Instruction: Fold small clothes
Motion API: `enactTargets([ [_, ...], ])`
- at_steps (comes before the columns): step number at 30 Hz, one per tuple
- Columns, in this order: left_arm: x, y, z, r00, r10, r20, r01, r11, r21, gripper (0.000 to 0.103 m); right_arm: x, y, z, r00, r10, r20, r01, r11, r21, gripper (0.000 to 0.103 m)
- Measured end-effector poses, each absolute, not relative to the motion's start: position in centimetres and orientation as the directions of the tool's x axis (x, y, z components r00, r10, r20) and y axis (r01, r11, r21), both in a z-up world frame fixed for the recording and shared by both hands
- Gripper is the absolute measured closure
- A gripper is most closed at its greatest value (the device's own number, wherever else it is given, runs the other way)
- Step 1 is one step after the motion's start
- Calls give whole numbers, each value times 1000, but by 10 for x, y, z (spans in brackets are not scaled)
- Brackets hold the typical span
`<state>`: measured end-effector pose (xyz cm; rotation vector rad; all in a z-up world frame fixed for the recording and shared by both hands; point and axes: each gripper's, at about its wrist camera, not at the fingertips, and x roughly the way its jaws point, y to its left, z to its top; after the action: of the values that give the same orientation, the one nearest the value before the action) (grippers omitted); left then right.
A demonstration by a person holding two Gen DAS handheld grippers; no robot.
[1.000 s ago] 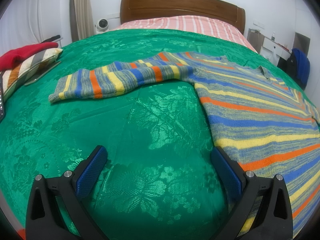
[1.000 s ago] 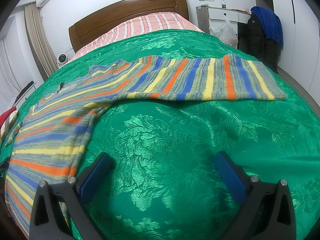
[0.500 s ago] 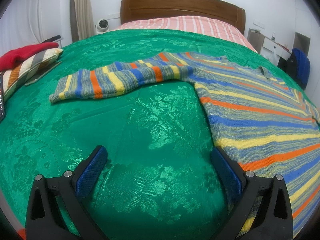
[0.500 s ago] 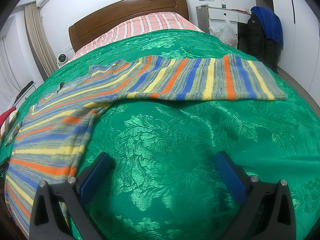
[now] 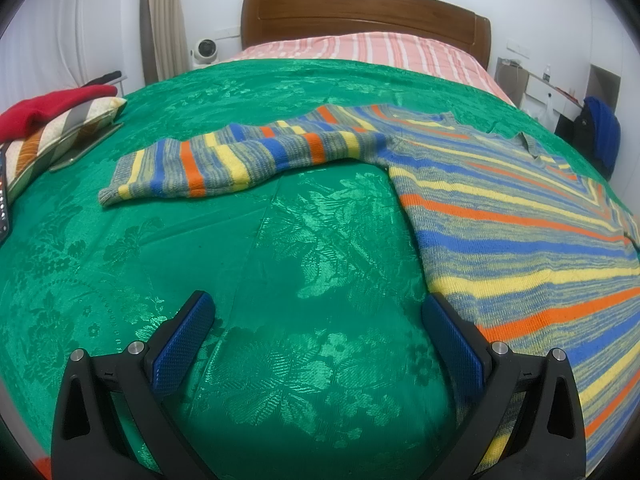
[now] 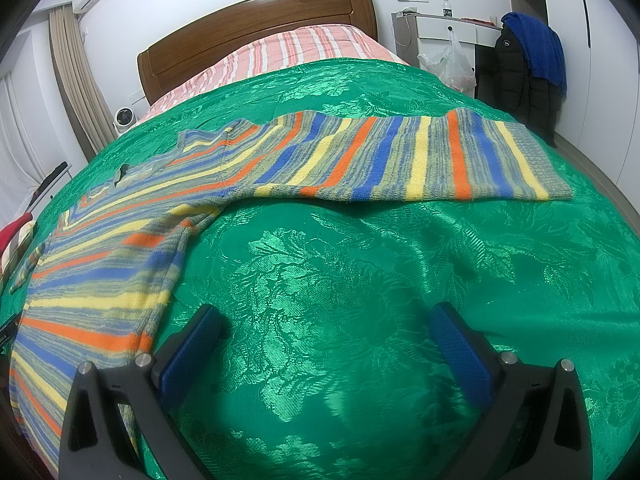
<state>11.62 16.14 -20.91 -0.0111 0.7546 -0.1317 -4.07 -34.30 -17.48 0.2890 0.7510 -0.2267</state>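
Observation:
A striped knit sweater (image 5: 520,232) in blue, yellow, orange and grey lies flat on the green bedspread (image 5: 280,272). Its one sleeve (image 5: 224,160) stretches left in the left wrist view. The other sleeve (image 6: 420,156) stretches right in the right wrist view, with the sweater body (image 6: 100,264) at the left. My left gripper (image 5: 316,312) is open above bare bedspread, its right finger beside the sweater's side edge. My right gripper (image 6: 326,320) is open over the bedspread (image 6: 360,280), its left finger near the sweater's hem corner. Neither holds anything.
A wooden headboard (image 5: 360,12) and a pink striped sheet (image 5: 360,52) are at the far end. A striped cushion with a red garment (image 5: 52,108) sits at the left edge. A dark jacket with a blue garment (image 6: 528,64) hangs at the right by a white desk.

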Motion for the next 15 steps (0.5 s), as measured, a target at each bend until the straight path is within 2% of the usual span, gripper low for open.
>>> enactTargets([
  [15, 116, 161, -209, 721, -123, -682, 115, 992, -57, 0, -40, -343, -175, 710, -98, -697, 303, 936, 177, 0],
])
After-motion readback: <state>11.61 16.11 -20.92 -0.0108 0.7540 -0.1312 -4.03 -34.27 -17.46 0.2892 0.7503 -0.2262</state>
